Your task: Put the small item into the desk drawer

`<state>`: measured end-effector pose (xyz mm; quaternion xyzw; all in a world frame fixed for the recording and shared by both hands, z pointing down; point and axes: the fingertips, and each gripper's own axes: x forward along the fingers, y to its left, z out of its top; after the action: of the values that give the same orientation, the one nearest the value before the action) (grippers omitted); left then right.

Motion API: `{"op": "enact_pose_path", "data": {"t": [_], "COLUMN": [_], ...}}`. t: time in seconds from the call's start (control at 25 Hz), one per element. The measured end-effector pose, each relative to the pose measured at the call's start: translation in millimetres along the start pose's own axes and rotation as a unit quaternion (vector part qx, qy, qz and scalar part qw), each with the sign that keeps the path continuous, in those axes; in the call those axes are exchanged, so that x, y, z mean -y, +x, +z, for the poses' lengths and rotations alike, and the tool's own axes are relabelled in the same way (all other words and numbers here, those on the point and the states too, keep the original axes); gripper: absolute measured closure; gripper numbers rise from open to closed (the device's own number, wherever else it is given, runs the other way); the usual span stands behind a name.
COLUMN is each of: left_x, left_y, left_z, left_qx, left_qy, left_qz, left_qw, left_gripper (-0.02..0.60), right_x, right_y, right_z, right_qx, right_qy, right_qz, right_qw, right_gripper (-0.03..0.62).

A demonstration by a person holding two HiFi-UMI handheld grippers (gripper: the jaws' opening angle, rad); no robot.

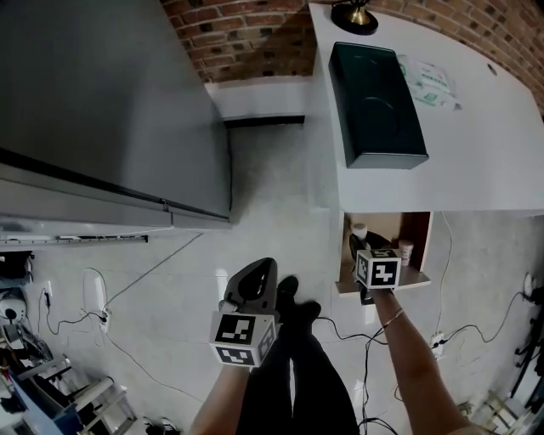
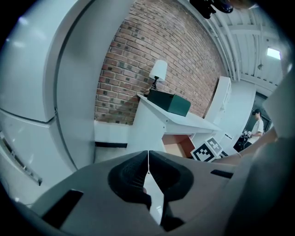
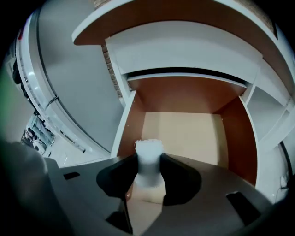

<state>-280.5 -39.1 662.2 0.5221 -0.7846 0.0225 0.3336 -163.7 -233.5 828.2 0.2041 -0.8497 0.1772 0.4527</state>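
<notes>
My right gripper (image 3: 148, 171) is shut on a small white bottle-like item (image 3: 148, 154), which stands up between the jaws. It hangs over the open desk drawer (image 3: 184, 131), whose tan floor and brown walls look bare. In the head view the right gripper (image 1: 360, 246) sits above the drawer (image 1: 418, 238) under the white desk's (image 1: 476, 161) front edge, with the item (image 1: 359, 229) at its tip. My left gripper (image 1: 252, 289) is shut and holds nothing. It hovers over the floor left of the drawer, and in its own view the left gripper (image 2: 148, 161) has its jaws touching.
A dark green box (image 1: 376, 104), a lamp base (image 1: 355, 17) and a flat packet (image 1: 431, 83) lie on the desk. A large grey cabinet (image 1: 102, 110) stands at the left. Cables (image 1: 93, 306) trail over the pale floor. A small pale object (image 1: 405, 251) sits by the drawer's right wall.
</notes>
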Motion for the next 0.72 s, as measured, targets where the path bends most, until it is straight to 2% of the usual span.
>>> {"op": "enact_pose_path", "data": {"t": [0.2, 0.52, 0.72], "left_x": [-18, -34, -38], "left_y": [10, 27, 35], "left_z": [-6, -12, -13], "left_qx": [-0.003, -0.012, -0.016], "left_qy": [-0.016, -0.027, -0.028], "left_qz": [0.014, 0.027, 0.027], "left_qw": [0.9998, 0.9992, 0.9991], "left_gripper": [0.555, 0.555, 0.555], "right_x": [11, 25, 27], "right_y": [33, 68, 77], "right_z": [-8, -13, -15], "right_qx": [-0.031, -0.064, -0.064], "right_qy": [-0.025, -0.024, -0.026], "right_qz": [-0.015, -0.030, -0.034], "right_qw": [0.999, 0.997, 0.997], "right_gripper": [0.429, 0.428, 0.427]}}
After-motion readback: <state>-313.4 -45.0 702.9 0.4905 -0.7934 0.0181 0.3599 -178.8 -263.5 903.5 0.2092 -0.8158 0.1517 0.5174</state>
